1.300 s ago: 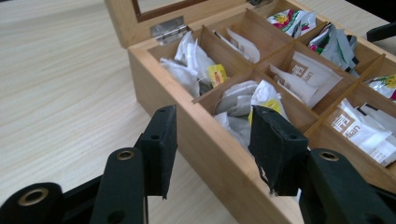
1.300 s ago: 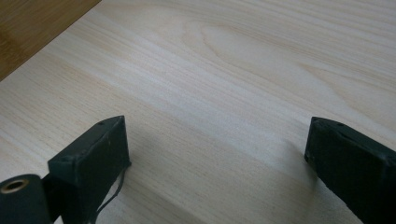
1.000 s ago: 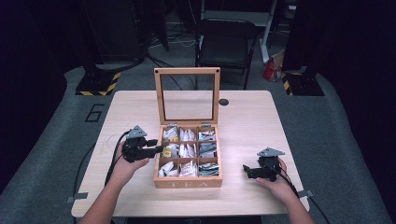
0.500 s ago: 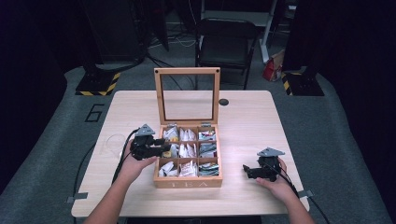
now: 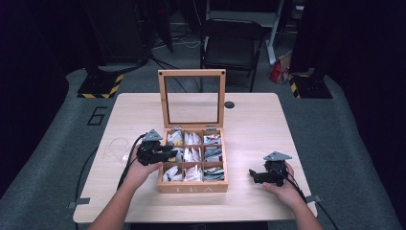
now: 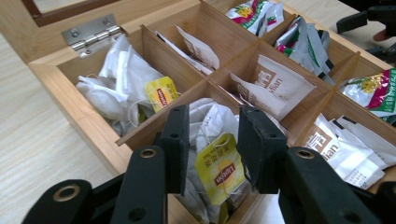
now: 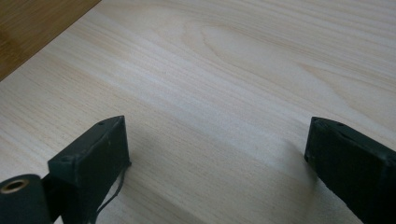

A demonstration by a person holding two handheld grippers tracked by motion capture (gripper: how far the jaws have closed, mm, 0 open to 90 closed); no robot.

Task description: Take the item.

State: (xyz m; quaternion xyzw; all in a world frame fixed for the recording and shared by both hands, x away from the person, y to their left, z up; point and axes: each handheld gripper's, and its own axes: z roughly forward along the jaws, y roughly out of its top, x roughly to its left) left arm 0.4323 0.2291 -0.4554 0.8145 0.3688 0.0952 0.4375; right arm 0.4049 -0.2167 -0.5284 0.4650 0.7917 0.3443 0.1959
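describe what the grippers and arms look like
Both grippers, left gripper and right gripper, are black, each with two flat blocky jaws on arms with brass-ringed pivot holes, a grey three-cornered plate on top and a trailing black cable. The forearms are bare; no sleeves in view.

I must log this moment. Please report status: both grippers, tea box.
Left gripper open over yellow-tagged tea bag. Right gripper open, on table. Tea box lid up.

A pale, fine-grained wooden table (image 5: pixel 258 129) carries a honey-brown wooden tea box (image 5: pixel 191 186). A glossy yellow paper tag (image 6: pixel 220 169) bears a red logo. White paper sachets (image 6: pixel 280 86) carry brown print; green-and-magenta foil packets (image 6: pixel 371 88) lie alongside. Both matte black grippers (image 5: pixel 163 154) (image 5: pixel 255 175) have grey plates.
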